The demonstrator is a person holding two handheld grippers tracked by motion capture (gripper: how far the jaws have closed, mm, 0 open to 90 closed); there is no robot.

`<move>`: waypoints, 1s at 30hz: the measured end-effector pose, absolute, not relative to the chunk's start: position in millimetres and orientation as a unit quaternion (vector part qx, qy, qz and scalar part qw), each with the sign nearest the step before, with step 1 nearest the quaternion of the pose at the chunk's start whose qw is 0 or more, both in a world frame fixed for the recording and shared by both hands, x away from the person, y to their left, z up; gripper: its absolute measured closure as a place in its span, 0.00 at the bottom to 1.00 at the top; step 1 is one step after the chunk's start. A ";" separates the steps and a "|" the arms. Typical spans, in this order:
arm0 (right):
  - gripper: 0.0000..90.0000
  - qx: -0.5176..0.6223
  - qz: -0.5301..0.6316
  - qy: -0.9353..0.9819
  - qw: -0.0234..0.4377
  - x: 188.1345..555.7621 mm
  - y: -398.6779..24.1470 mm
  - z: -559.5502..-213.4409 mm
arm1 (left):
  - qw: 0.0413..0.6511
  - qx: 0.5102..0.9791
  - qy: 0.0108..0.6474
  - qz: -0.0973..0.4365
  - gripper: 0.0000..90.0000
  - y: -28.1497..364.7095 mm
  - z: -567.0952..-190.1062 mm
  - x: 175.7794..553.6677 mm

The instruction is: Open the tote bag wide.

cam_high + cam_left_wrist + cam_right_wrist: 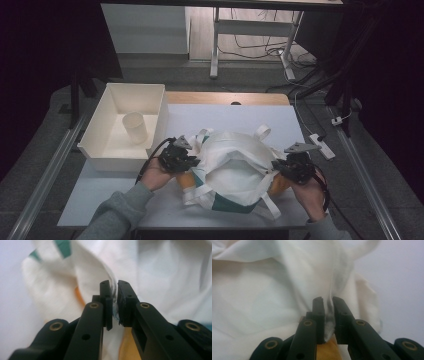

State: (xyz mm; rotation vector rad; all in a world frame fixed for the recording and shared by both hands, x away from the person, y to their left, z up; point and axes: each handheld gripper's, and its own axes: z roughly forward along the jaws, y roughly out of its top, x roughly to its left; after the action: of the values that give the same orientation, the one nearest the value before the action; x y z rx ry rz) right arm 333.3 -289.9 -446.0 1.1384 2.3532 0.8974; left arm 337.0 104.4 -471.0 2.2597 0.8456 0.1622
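2 grippers, left [114, 305] and right [327, 316], each clamp an opposite edge of the white bag [235, 167], apparently to spread or lift it evenly.

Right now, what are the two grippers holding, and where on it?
Both hold the white cloth bag: the left gripper pinches a fold at its left edge, the right gripper a fold at its right edge.

text: none legible — labels: none — numbers: none — signs: none
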 end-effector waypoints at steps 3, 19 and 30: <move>0.90 0.416 0.322 0.833 0.171 335.4 -297.8 -454.0 | 0.353 0.875 0.326 0.051 0.92 106.9 -479.0 335.4; 0.55 0.356 0.401 0.822 0.191 320.8 -293.2 -429.8 | 0.406 0.856 0.310 0.083 0.41 103.5 -461.7 330.0; 0.51 0.353 0.438 0.810 0.169 350.9 -302.9 -425.5 | 0.416 0.847 0.315 0.098 0.39 108.9 -446.8 338.4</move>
State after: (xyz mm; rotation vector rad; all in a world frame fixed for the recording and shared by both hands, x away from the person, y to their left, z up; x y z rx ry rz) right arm 350.9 -302.9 -425.5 1.0022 2.3013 1.2444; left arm 338.4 108.9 -446.8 2.1274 0.7902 0.2463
